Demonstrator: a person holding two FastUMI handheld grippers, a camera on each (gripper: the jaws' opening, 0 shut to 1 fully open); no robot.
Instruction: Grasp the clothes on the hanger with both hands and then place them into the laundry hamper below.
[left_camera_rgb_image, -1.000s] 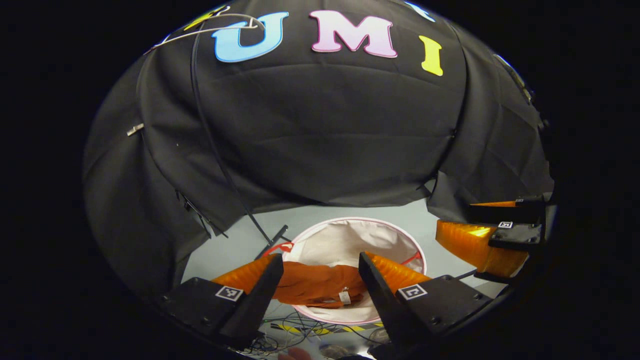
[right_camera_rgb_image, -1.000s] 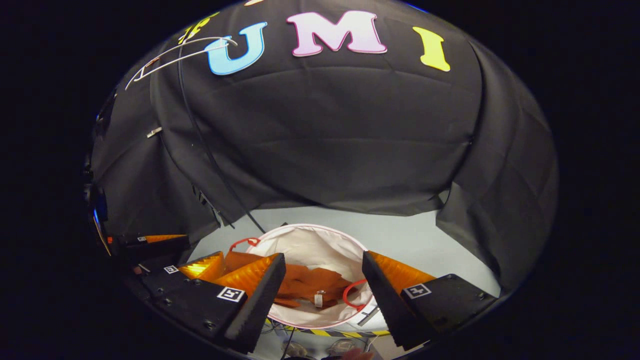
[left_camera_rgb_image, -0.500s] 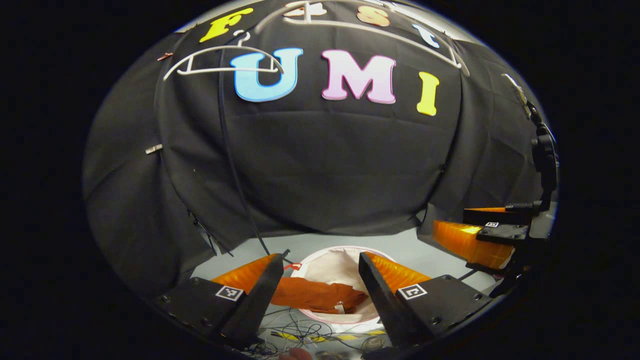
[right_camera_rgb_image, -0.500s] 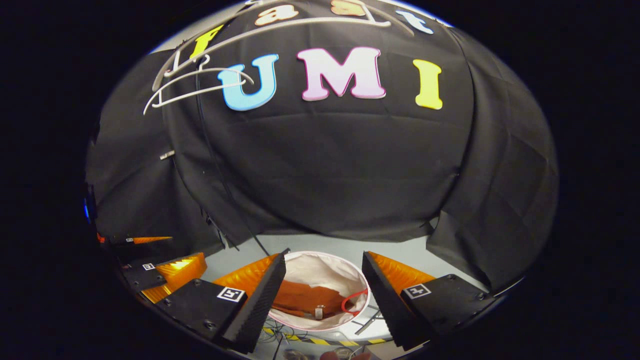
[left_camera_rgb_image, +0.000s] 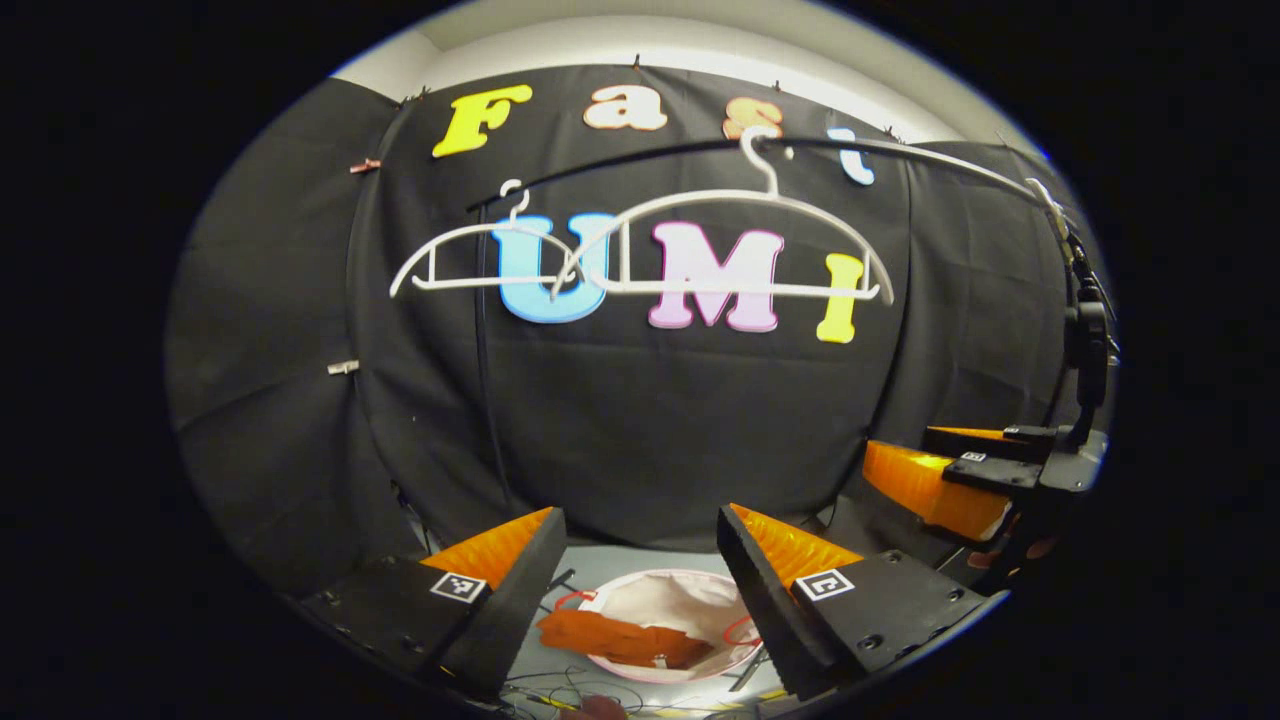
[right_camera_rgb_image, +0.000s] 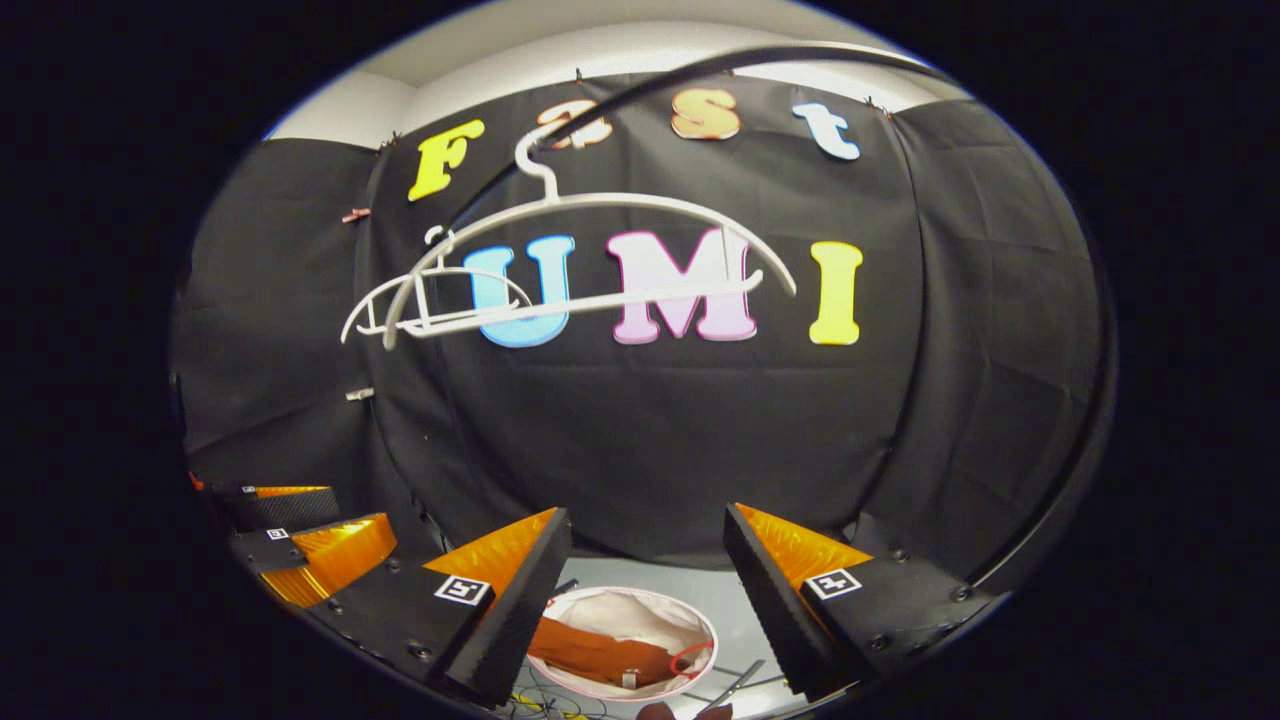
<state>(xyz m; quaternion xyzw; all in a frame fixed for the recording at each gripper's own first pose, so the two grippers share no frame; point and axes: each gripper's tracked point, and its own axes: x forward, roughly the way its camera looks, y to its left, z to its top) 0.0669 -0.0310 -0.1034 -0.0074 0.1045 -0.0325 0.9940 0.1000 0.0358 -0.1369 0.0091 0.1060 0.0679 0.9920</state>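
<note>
Black cloth (left_camera_rgb_image: 640, 420) lines the booth on all sides, with a strip of pale wall above it. Grey floor (left_camera_rgb_image: 600, 560) shows at the foot of the cloth.

A dark rail (left_camera_rgb_image: 900, 148) arches across the upper part of the left gripper view; in the right gripper view it curves overhead and down the right side. Two white hangers hang from it, both bare: the larger hanger (left_camera_rgb_image: 735, 245) near the middle, the smaller hanger (left_camera_rgb_image: 480, 255) to its left and partly overlapped by it.

On the floor below stands a round white laundry hamper (left_camera_rgb_image: 690, 605) with a pink rim and red loop handles. The orange garment (left_camera_rgb_image: 610, 640) lies inside it, bunched against the left side of the rim, a small white tag showing on it.

The left gripper (left_camera_rgb_image: 640, 590) is raised well above the hamper, jaws spread apart and holding nothing. The right gripper (right_camera_rgb_image: 645, 590) is likewise spread wide and empty, also well above the hamper; it also appears at the right edge of the left gripper view.

Loose cables (left_camera_rgb_image: 560, 690) lie on the floor at the near side of the hamper.
</note>
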